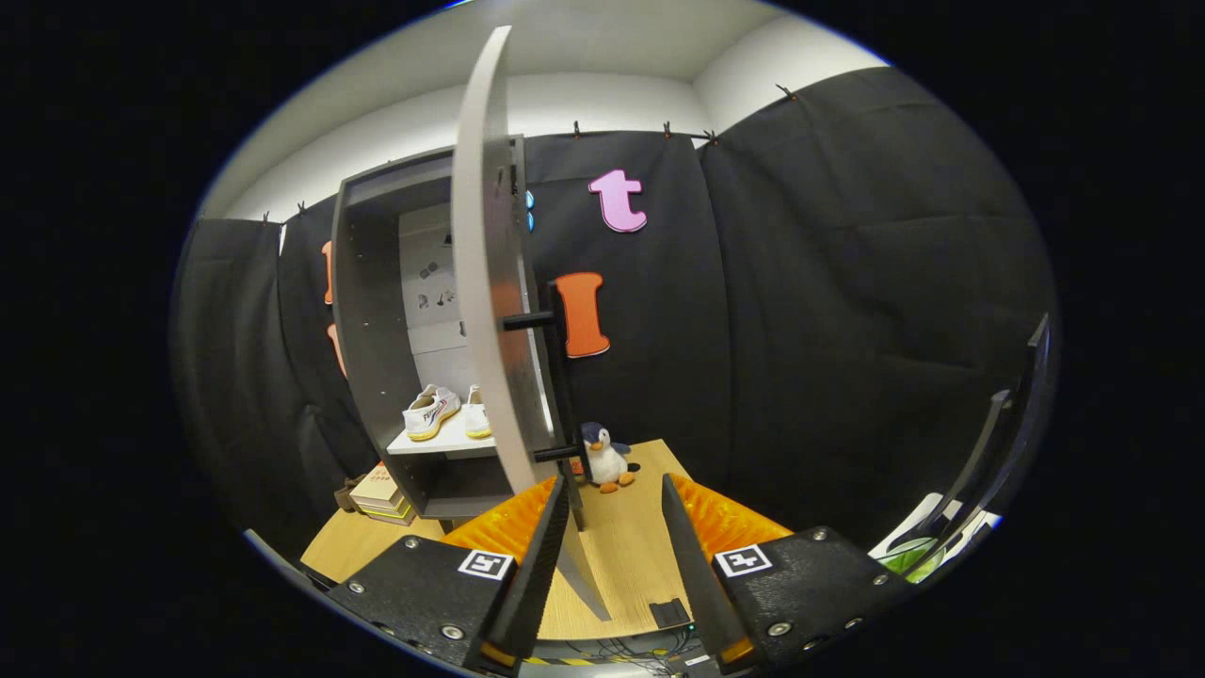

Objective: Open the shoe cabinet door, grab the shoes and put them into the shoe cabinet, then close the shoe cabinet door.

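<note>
The grey shoe cabinet (369, 320) stands on the wooden table, beyond my fingers and to the left. Its door (485, 282) is swung out towards me and I see it nearly edge-on, with the black bar handle (563, 377) on its right face. A pair of white shoes (433, 411) with yellowish soles sits side by side on the shelf (442, 443) inside. My gripper (615, 482) is open just in front of the door's lower end. The door's bottom edge runs down beside the left finger (541, 556), and nothing is pressed between the fingers.
A small penguin plush (605, 457) stands on the table (626, 556) just beyond the fingertips, right of the door. A stack of books (381, 496) lies at the cabinet's left foot. A dark frame (998, 452) rises at the far right above something white and green.
</note>
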A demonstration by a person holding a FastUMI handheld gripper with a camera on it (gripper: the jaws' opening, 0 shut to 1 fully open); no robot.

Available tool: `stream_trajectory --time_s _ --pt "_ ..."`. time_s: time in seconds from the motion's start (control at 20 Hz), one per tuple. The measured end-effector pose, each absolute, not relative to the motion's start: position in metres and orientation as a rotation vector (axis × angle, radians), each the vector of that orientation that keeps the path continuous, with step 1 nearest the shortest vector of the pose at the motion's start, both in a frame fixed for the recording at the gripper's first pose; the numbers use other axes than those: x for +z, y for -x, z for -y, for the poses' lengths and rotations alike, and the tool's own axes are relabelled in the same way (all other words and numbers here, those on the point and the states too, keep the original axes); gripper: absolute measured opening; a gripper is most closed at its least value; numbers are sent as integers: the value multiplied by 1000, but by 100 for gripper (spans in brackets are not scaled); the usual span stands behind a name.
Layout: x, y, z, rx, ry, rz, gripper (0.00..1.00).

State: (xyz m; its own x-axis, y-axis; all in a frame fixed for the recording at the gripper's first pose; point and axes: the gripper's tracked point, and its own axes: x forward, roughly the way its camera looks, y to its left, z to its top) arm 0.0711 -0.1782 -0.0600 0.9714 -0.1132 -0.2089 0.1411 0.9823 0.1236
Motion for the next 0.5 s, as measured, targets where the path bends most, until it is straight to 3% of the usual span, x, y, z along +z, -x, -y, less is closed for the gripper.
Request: stream_trajectory --time_s 0.5 --pt "-72 -92 169 -85 -123 -217 72"
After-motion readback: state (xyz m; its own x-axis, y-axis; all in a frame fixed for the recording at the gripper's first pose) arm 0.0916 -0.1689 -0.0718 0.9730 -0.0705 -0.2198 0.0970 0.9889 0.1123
